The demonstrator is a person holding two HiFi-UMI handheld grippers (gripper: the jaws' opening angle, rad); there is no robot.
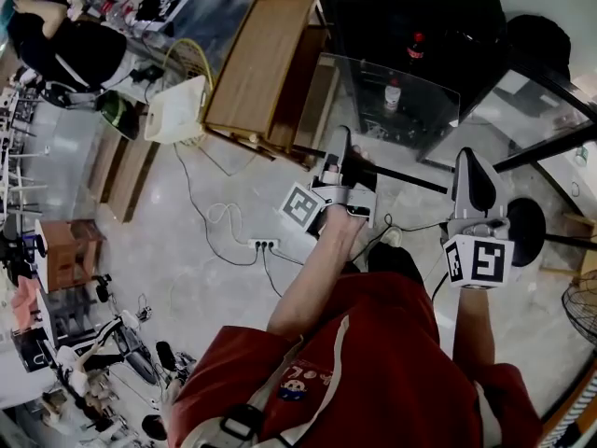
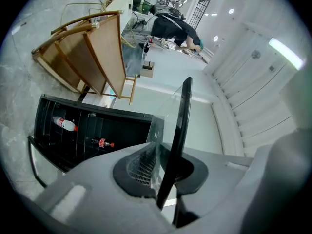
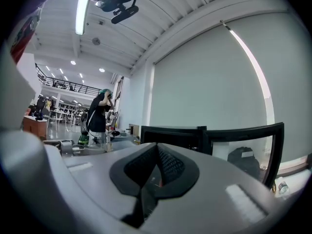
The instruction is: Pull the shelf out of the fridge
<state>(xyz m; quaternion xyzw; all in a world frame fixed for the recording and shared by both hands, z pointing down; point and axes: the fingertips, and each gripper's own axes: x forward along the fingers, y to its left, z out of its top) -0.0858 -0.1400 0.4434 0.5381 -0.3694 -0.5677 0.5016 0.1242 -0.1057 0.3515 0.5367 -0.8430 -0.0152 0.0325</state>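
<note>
Standing inside fridge [image 1: 373, 7]; two bottles [image 1: 393, 93]

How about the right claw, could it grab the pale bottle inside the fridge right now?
Probably not easily. The glass shelf, pinched in the left claw, hangs in front of the fridge, and the pale bottle sits behind that glass. The right claw is also shut.

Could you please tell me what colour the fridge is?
The fridge is black; left gripper view.

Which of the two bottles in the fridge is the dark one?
The upper one in the head view, the red-labelled bottle; the lower bottle is pale with a red cap.
</note>
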